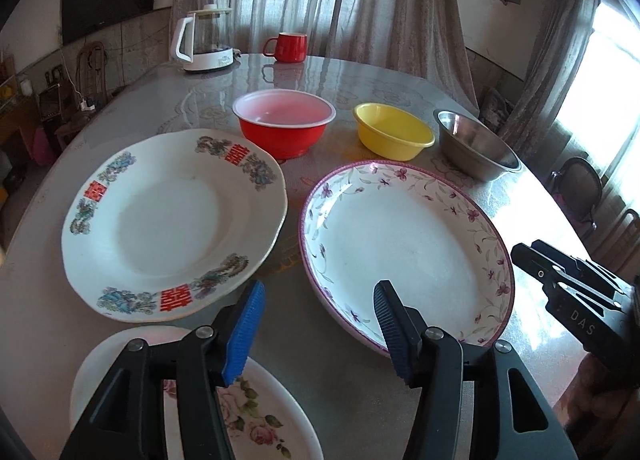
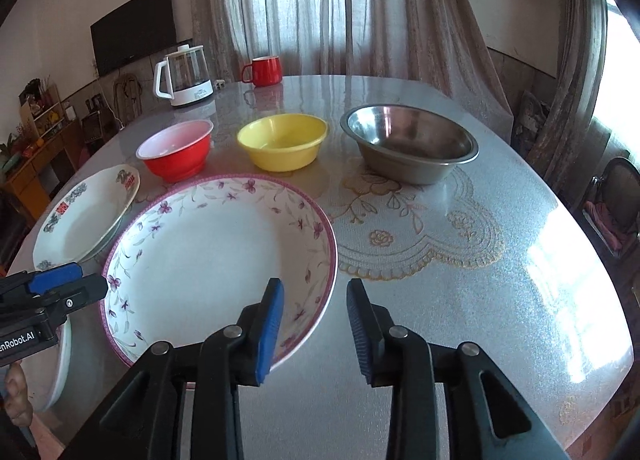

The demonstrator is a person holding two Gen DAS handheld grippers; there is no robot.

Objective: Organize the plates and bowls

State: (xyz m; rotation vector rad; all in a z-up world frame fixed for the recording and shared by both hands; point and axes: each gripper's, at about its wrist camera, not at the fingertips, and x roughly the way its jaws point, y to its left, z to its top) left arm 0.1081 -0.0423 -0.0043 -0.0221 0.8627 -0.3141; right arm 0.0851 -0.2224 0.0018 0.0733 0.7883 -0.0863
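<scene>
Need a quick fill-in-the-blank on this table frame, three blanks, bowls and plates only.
1. The row of three bowls runs red plastic bowl, ____ plastic bowl, then steel bowl.
2. The purple-flowered plate lies directly in front of the ____ bowl.
3. The plate with red characters holds ____ food.

Missing words: yellow; yellow; no

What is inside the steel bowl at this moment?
The steel bowl looks empty: bare metal wall and base show. From the left wrist its floor is hidden by the near wall.
</scene>
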